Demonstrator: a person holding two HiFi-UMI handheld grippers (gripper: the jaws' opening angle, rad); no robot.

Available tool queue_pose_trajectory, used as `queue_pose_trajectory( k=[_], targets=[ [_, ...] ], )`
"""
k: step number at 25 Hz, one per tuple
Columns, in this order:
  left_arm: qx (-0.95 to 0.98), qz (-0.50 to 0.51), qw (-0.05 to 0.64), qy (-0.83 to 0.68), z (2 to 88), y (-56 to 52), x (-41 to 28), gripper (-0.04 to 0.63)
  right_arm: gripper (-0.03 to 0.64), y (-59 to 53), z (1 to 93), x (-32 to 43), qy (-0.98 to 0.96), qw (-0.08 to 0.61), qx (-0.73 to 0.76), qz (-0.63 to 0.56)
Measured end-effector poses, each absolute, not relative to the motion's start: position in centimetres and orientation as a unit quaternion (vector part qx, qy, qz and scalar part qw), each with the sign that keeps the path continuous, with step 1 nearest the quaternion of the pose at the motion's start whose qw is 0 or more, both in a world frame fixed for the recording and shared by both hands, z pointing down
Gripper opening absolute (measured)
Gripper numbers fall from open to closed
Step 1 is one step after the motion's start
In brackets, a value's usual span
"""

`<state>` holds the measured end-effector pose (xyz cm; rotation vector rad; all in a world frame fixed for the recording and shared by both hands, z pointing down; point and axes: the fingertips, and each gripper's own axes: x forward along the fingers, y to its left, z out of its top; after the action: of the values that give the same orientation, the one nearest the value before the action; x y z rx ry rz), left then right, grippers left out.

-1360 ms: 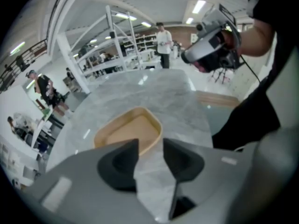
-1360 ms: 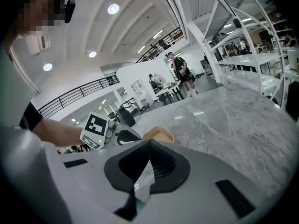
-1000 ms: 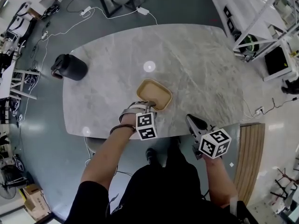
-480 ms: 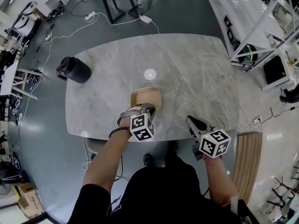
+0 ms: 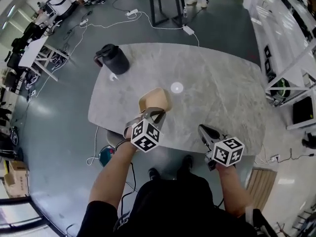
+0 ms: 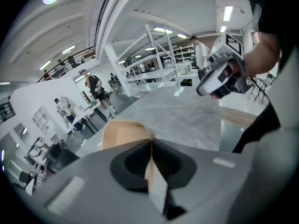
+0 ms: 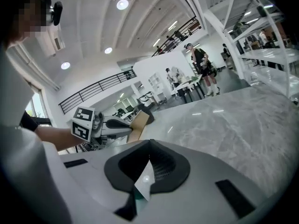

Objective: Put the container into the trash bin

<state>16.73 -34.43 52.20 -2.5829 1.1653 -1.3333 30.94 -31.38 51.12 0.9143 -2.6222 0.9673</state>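
The tan, shallow container (image 5: 154, 98) is off the grey marble table (image 5: 217, 83) and tilted on edge above its near left part. My left gripper (image 5: 155, 113) is shut on its near rim. In the left gripper view the container (image 6: 122, 133) sticks out past the closed jaws. The right gripper view shows the left gripper (image 7: 117, 124) holding the container (image 7: 138, 123) in the air. My right gripper (image 5: 203, 129) hovers at the table's near edge, shut, with nothing in it. A round teal bin-like thing (image 5: 105, 155) stands on the floor under the table's near left edge, partly hidden.
A black jug (image 5: 112, 58) stands at the table's far left corner. A small round light spot (image 5: 177, 88) shows on the tabletop. Cables and a power strip (image 5: 132, 13) lie on the floor beyond. People (image 7: 200, 62) stand far off by other tables.
My left gripper closed on the container's rim, lifted it off the table and tipped it on edge. The view swung toward the left; the right gripper shifted only a little.
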Motion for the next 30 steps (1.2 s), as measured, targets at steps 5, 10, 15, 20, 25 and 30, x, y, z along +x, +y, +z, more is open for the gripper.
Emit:
queue_pose_trajectory(
  k=[5,10,15,20,25,30],
  targets=[
    [-0.806,-0.382,-0.022,0.451,49.1,-29.7,9.4,0.018,-0.006,-29.8,49.6,24.5,-0.907,0.117,0.264,0.306],
    [-0.783,-0.354,-0.03,0.51,46.2,-23.5,1.1,0.018,-0.006,-26.8,48.1,15.6,-0.925,0.128,0.21,0.289],
    [-0.752,-0.339,-0.033,0.564,43.8,-16.7,-7.4,0.018,-0.006,-21.2,46.9,5.5,-0.944,0.148,0.136,0.263],
    [-0.716,-0.325,-0.038,0.616,42.1,-9.2,-14.7,0.017,-0.006,-15.6,45.1,-3.5,-0.957,0.155,0.069,0.234],
    [-0.684,-0.306,-0.051,0.661,40.8,-2.5,-20.7,0.017,-0.006,-9.2,43.9,-9.6,-0.964,0.164,0.014,0.211],
    [-0.65,-0.29,-0.067,0.699,40.9,1.6,-23.5,0.017,-0.006,-5.3,44.9,-11.6,-0.962,0.197,-0.037,0.183]
  ],
)
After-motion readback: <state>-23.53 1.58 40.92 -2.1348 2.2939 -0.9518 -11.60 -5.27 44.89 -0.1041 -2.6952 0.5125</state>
